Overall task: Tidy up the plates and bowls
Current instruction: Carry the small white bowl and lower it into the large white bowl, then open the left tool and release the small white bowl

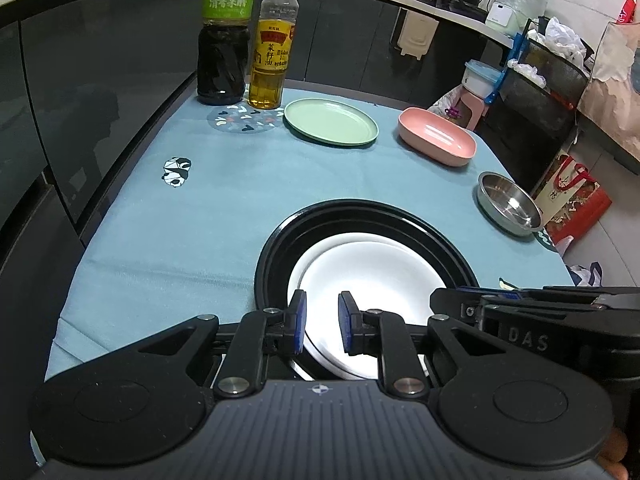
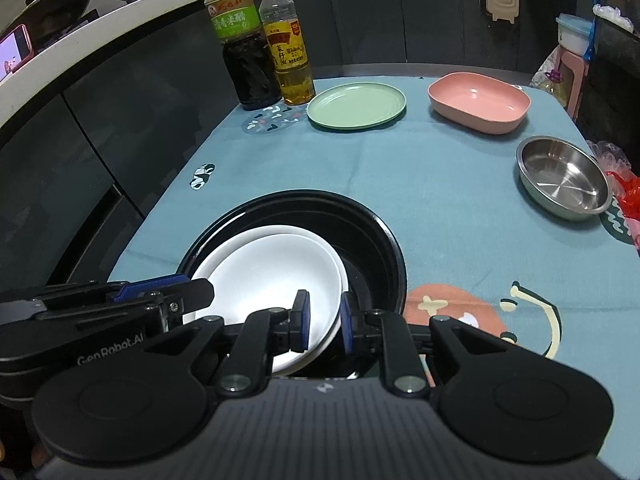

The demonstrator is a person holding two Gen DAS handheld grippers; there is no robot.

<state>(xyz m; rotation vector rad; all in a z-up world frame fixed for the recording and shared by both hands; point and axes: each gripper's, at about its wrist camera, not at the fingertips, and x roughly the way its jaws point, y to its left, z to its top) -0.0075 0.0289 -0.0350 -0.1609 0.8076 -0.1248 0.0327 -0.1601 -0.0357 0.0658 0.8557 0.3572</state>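
Observation:
A stack of two white plates (image 1: 368, 276) lies inside a black round plate (image 1: 280, 248) near the table's front. My left gripper (image 1: 322, 324) is open, its fingers astride the white plates' near-left rim. My right gripper (image 2: 323, 322) is open too, its fingers astride the white plates' (image 2: 272, 276) near-right rim, inside the black plate (image 2: 384, 248). A green plate (image 1: 331, 121), a pink rectangular bowl (image 1: 437, 135) and a steel bowl (image 1: 509, 204) sit farther back and right; they also show in the right wrist view: green plate (image 2: 357, 106), pink bowl (image 2: 479, 102), steel bowl (image 2: 564, 176).
A dark vinegar bottle (image 1: 225, 36) and a yellow oil bottle (image 1: 274, 44) stand on a patterned coaster (image 1: 240, 120) at the back left. A blue cloth (image 1: 192, 216) covers the table. Dark cabinets lie left; bags and a stool (image 1: 472, 104) stand right.

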